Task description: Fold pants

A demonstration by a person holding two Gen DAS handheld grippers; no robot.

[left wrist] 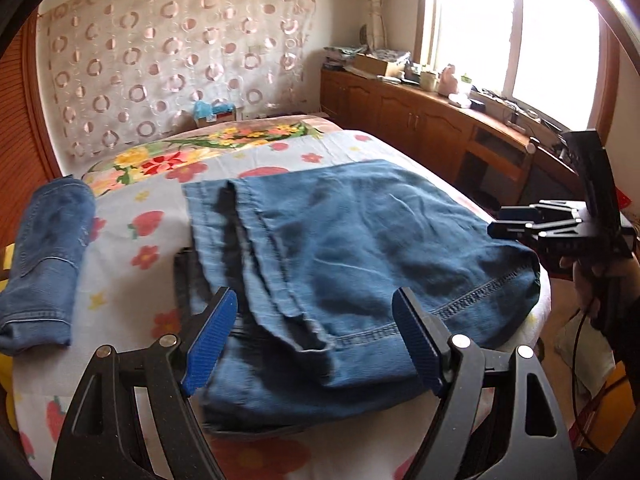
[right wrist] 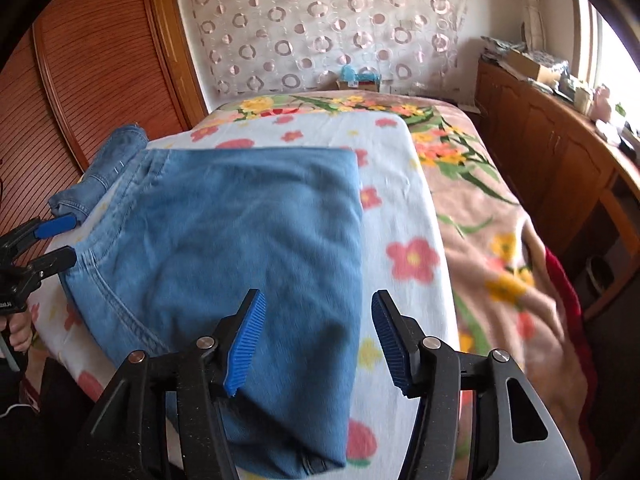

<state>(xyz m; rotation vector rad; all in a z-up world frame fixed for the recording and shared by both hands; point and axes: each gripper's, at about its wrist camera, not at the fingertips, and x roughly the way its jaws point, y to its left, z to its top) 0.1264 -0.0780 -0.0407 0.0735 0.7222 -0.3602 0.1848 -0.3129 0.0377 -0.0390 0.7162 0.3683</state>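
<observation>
Folding the pants [right wrist: 224,248] on the bed [right wrist: 404,208] looks nearly done: both the left gripper [left wrist: 314,334] and right gripper [right wrist: 318,338] hang over them with jaws apart, holding nothing. Pat the edges flat, gently.

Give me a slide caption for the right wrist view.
Open right gripper above the folded blue pants on the flowered bedsheet, left gripper at their far side.

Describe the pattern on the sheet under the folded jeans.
White sheet with red and yellow flowers; clearest in right wrist view.
</observation>
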